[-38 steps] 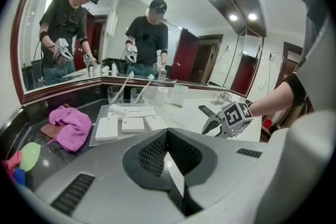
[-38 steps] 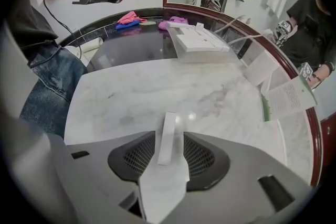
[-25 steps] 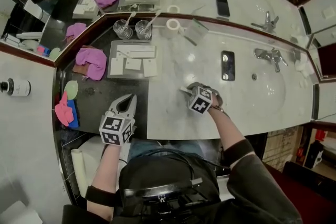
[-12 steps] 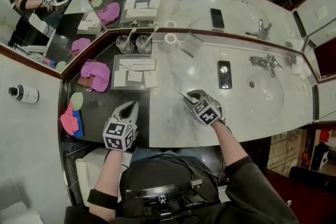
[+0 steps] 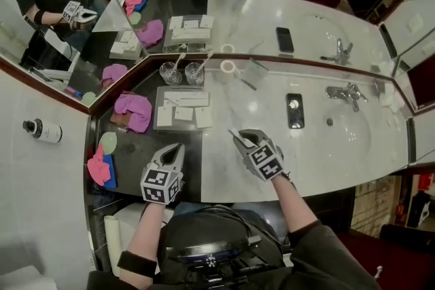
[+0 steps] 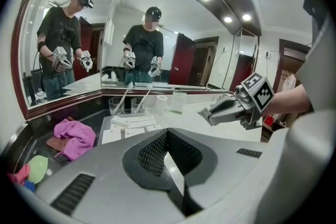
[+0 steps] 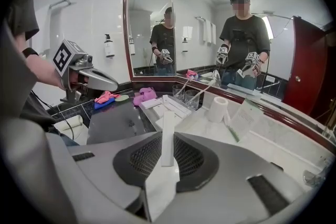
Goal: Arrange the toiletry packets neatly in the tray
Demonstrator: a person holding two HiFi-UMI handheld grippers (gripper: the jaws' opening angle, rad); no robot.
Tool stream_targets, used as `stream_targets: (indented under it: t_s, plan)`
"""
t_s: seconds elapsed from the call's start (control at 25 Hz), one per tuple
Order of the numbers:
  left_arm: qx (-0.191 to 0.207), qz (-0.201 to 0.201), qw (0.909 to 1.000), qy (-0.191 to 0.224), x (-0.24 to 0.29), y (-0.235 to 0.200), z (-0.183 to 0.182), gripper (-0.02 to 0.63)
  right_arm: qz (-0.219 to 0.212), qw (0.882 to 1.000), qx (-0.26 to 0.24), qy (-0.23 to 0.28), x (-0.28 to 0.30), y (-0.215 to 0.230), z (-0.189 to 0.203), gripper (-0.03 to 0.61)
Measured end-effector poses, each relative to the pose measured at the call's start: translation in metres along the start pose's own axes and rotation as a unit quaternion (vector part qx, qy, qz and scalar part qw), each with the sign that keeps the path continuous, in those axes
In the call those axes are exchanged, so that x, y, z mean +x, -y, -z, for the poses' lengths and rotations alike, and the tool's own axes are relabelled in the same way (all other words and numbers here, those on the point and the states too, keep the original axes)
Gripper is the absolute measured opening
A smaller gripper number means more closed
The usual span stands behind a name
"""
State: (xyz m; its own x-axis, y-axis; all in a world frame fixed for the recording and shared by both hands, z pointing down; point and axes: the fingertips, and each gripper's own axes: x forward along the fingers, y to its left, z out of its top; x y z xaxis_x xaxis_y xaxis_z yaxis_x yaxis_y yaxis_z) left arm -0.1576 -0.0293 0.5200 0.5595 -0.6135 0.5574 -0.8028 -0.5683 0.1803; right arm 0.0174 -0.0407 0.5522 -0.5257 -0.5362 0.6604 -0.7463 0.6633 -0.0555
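Right gripper (image 5: 241, 140) clamps 1 long white packet (image 7: 167, 136), its gripped end hidden between the jaws; left gripper (image 5: 178, 147) is closed, empty.

I'm seeing the marble counter (image 5: 319, 146) carrying a tray (image 5: 158, 97), two glasses (image 5: 170, 73), paper roll (image 5: 228, 68), phone (image 5: 295, 110); pink cloth (image 5: 133, 111) lying on its dark left section.
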Motion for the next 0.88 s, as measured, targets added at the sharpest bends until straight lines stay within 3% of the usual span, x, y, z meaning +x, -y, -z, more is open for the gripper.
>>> stream_targets:
  t_s: [0.28,0.52,0.88]
  plan:
    - [0.005,0.004,1.0000,-0.007,-0.001,-0.024,0.002,0.002,0.004,0.997,-0.077,-0.017,0.040,-0.017,-0.026,0.081]
    - [0.007,0.004,0.9999,-0.006,0.014,-0.057,-0.004,0.002,0.013,0.987,-0.159,-0.034,0.090,-0.014,-0.056,0.081]
    - [-0.013,-0.010,0.9998,0.008,0.043,-0.106,-0.013,0.002,0.004,0.982,-0.183,-0.043,0.168,0.004,-0.093,0.081]
